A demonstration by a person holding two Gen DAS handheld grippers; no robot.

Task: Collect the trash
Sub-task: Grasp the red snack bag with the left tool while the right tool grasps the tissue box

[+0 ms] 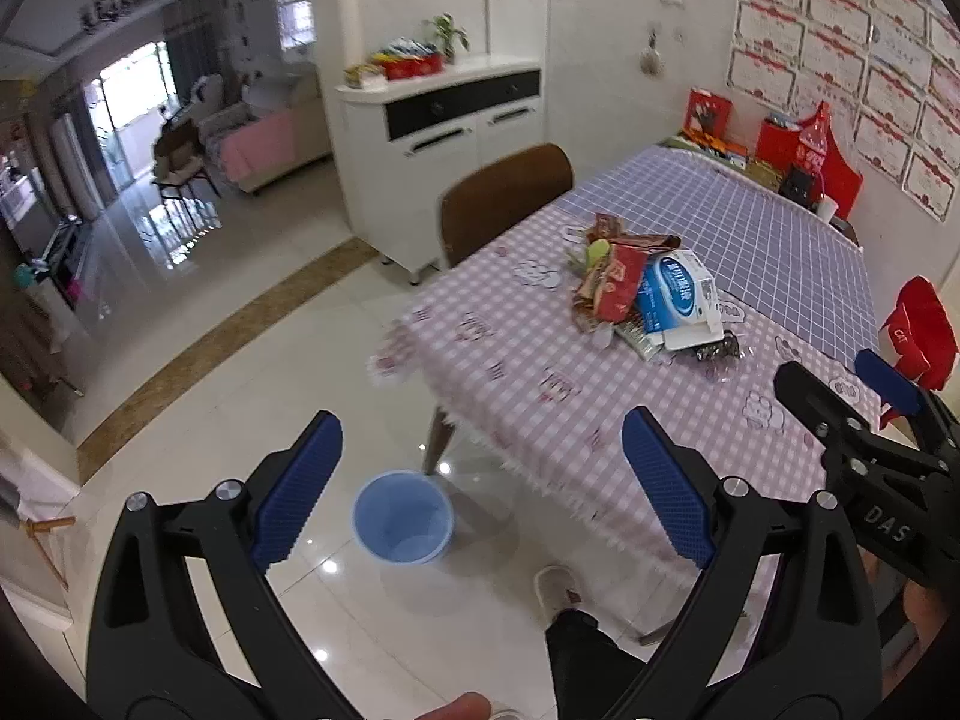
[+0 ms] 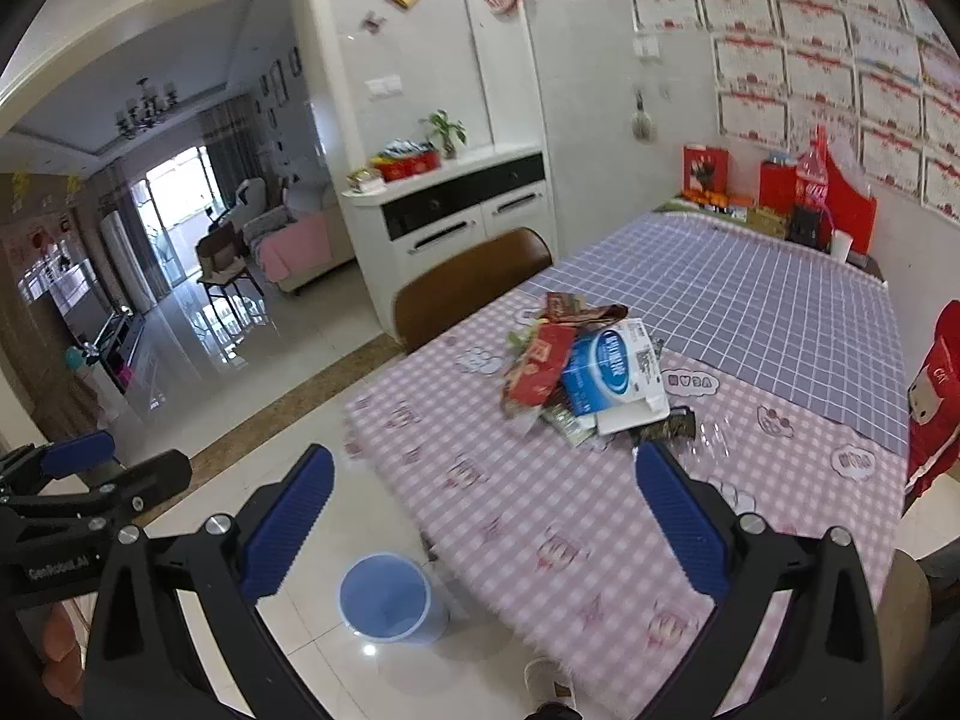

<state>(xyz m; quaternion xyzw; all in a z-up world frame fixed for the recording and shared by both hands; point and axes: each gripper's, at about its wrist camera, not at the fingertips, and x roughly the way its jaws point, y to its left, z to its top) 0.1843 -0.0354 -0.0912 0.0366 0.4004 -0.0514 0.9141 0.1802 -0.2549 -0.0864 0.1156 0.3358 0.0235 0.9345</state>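
**Operator:** Left gripper (image 1: 482, 477) status — what does its own view show nearest the lens?

**Inspector:** Both blue ribbed pads (image 1: 298, 489) stand wide apart with nothing between them. Left to right beyond them: glossy tiled floor (image 1: 252, 360), then a blue plastic bin (image 1: 402, 517) standing upright on the floor near the table's corner leg, then the table (image 1: 540, 396) under a pink checked cloth. The right gripper's tips enter at the far right edge of this view.

**Operator:** Right gripper (image 2: 485, 513)?

**Inspector:** Fingers spread wide as well, empty. The left gripper's tips show at the far left edge of the right wrist view; the blue bin sits low in frame between the pads, and the pink cloth fills the right half.

**Operator:** Location of the trash?

**Inspector:** One pile on the tabletop, near the seam where the pink cloth meets a purple grid cloth (image 1: 750, 228). Left to right: red snack wrappers (image 1: 618, 285), a blue-and-white carton (image 1: 681, 297) lying tilted on the pile, a dark wrapper (image 1: 717, 351) — and crumpled clear plastic just beside it. A brown chair (image 1: 504, 195) stands at the table's far side, behind the pile. Neither gripper touches the pile.
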